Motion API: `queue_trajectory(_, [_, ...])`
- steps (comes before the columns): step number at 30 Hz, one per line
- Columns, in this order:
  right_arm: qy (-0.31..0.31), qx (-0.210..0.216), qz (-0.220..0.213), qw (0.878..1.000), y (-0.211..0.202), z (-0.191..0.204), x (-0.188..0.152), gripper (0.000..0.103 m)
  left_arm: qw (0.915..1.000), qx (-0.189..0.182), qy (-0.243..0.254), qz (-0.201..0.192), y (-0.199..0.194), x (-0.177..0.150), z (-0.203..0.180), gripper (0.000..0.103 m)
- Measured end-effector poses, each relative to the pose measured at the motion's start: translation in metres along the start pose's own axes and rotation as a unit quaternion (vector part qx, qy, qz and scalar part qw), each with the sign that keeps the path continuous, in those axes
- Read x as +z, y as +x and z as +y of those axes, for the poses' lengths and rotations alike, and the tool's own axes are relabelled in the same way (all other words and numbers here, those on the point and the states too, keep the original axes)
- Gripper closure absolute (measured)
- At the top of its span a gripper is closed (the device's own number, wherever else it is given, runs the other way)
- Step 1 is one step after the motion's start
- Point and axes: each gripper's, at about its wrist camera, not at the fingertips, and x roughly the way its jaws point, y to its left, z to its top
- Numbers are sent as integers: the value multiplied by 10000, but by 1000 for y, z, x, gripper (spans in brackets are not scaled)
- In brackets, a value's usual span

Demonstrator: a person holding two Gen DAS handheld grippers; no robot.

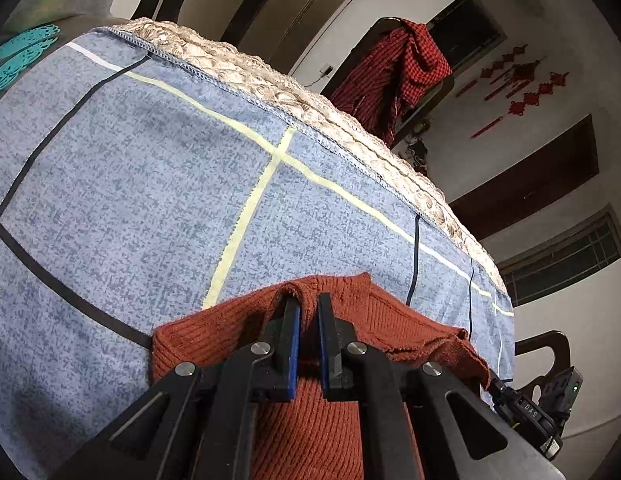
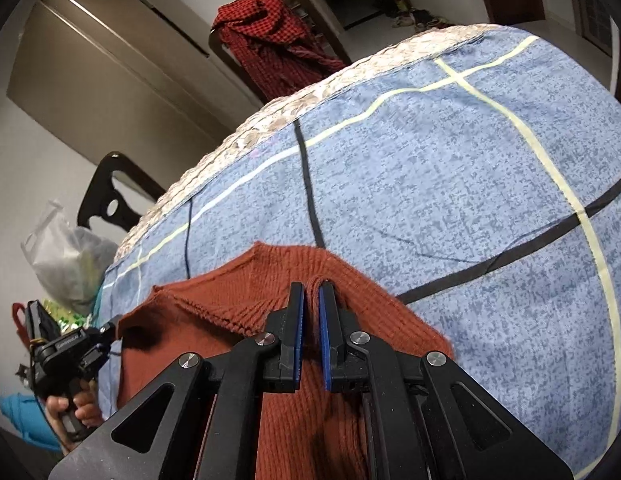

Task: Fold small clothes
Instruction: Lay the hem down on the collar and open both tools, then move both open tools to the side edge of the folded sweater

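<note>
A rust-red knitted sweater lies on a table under a blue cloth with yellow and black lines. My left gripper is shut on a bunched fold at the sweater's far edge. In the right wrist view the same sweater has a fold pinched in my right gripper, which is shut. Each gripper shows in the other's view at a side corner of the sweater: the right gripper, and the left gripper held by a hand. The near part of the sweater is hidden under the gripper bodies.
A pale lace border runs along the table's far edge. Behind it a dark chair carries a red checked cloth. Another dark chair and a plastic bag stand off the table's left side. A teal mat lies at far left.
</note>
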Motion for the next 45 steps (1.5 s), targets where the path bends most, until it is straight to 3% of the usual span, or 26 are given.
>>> queue_trajectory(4, [-114,-169,-182,9996,-2,5,0,93,9998,51,173,-30,-2,0,-3,91])
queue_trajectory(8, [-302,-347,-328,9984,-6,13,0,89,9989,227,318,-268,-11,0,-5,68])
queue_trajectory(12, [-693,-715,-603,9932,-12,23,-3,85,9979,284,401,-417,-23,1,-4,58])
queue_trajectory(14, [-811,-933,-733,9896,-14,26,-4,61,9969,362,491,-489,-29,0,-5,58])
queue_trajectory(16, [-878,-1036,-884,9868,-18,27,-5,55,9952,461,645,-579,-35,-2,-7,58])
queue_trajectory(22, [-983,-1135,-1080,9827,-26,34,-11,55,9924,616,655,-838,-52,-9,-6,53])
queue_trajectory(31, [-1898,-1137,-709,9726,-18,54,-51,55,9909,427,1196,-438,-43,-52,-22,53])
queue_trajectory(35, [-2033,-1346,-522,9684,-7,50,-64,55,9866,698,1434,-352,-34,-68,-20,53])
queue_trajectory(40, [-2019,-1647,-456,9644,-5,42,-68,55,9856,969,1357,-291,-32,-71,-4,53])
queue_trajectory(45, [-2173,-1729,-719,9580,-23,55,-74,55,9846,1061,1344,-361,-46,-69,8,53])
